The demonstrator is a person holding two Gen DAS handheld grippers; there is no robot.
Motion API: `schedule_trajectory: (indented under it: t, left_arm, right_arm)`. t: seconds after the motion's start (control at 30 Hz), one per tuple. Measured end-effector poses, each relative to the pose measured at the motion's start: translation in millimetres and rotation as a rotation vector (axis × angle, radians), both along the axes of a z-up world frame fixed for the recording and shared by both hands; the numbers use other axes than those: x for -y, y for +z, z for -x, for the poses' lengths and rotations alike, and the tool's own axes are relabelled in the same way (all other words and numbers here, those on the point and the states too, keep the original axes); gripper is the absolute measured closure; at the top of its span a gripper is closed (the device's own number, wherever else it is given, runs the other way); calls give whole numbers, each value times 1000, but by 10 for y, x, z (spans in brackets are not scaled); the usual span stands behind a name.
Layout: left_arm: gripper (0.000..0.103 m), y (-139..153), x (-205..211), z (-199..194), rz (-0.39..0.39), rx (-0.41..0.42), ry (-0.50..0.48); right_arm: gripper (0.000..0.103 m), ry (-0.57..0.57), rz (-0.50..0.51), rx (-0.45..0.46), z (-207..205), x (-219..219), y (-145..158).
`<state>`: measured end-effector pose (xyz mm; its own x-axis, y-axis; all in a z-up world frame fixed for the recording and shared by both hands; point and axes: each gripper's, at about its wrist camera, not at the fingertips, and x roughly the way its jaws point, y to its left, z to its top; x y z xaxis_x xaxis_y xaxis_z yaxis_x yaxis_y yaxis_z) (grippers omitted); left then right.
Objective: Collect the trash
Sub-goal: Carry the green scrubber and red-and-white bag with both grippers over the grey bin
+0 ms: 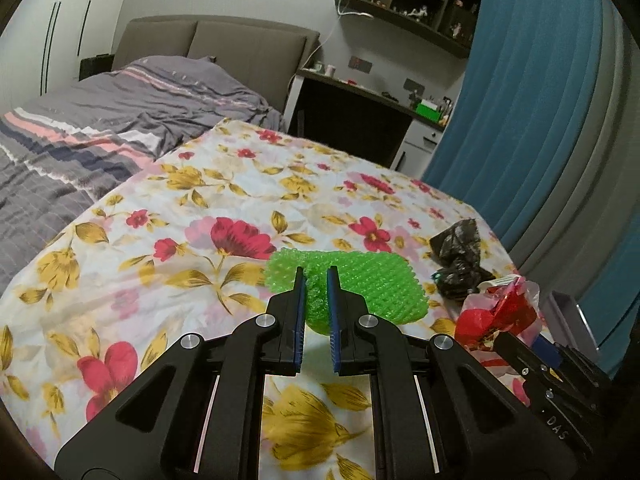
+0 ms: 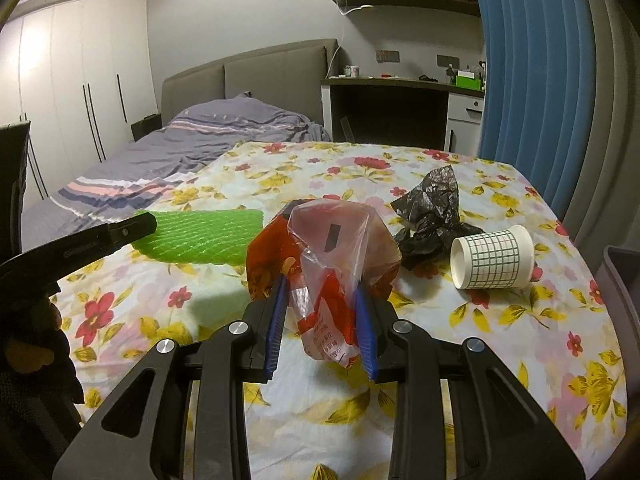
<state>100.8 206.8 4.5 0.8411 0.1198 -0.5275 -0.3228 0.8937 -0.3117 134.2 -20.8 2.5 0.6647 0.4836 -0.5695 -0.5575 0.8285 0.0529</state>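
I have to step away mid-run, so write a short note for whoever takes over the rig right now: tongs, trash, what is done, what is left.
Left tongs: shut on the green foam net, which looks lifted off the flowered tablecloth.
Right tongs: shut on the red and clear plastic bag.
On the cloth: crumpled black bag and, right of it, a paper cup lying on its side.
Done: two pieces picked up.
Left: drop both off, probably in the grey bin at the table's right edge, then collect the black bag and cup.
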Motion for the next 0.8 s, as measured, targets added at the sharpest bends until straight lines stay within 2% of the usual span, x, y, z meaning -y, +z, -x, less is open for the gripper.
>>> schedule_trajectory:
  t: [0.47,0.8]
  left_arm:
    - [94,242,266,175,-32,56,-26]
    - [94,366,548,137,-50,71,-76]
  right_arm:
    - [71,-11,-20,52,174,298,209]
    - [71,-64,-56,71,160,715,289]
